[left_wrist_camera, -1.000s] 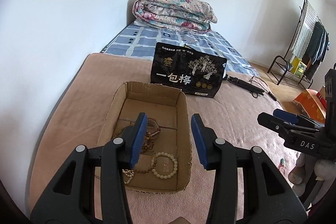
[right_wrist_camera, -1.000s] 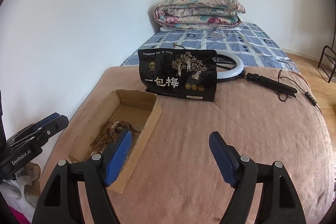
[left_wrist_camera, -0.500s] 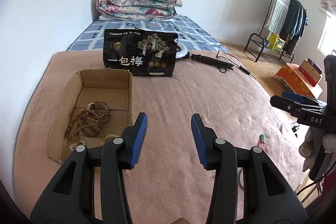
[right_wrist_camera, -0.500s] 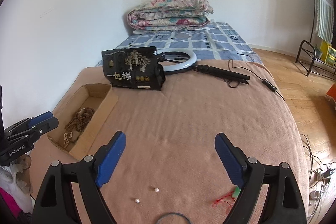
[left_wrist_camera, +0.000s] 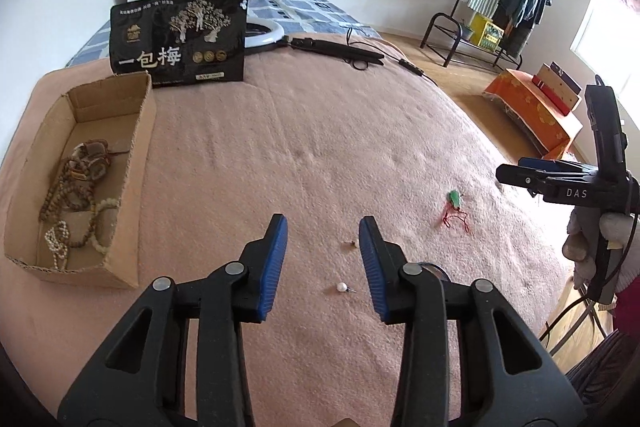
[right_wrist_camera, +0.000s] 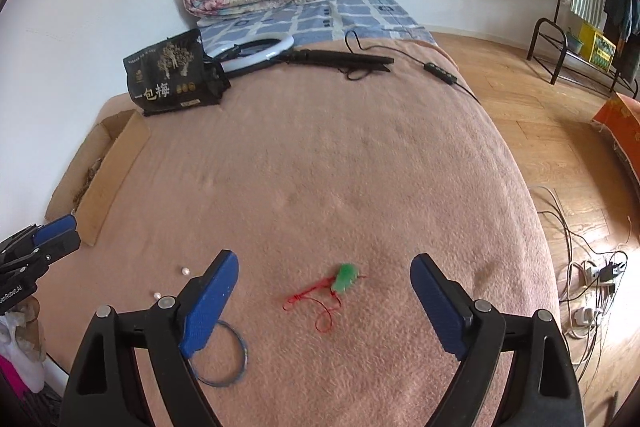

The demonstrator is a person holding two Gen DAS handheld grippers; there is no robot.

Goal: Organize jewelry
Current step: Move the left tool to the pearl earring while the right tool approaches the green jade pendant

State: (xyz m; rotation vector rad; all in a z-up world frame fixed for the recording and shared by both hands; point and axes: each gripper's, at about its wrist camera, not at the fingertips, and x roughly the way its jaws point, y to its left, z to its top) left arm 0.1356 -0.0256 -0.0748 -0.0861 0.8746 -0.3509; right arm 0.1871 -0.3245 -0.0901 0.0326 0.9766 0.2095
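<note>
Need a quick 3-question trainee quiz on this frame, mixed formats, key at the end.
1. True or false: the green pendant on its red cord already lies in the cardboard box.
2. Multiple choice: what lies between the left gripper fingers in its own view? A) a pearl stud B) the blue ring C) the black pouch
3. Fill in: the right gripper is ____ , with nothing held.

Key: 1 false; 2 A; 3 open.
</note>
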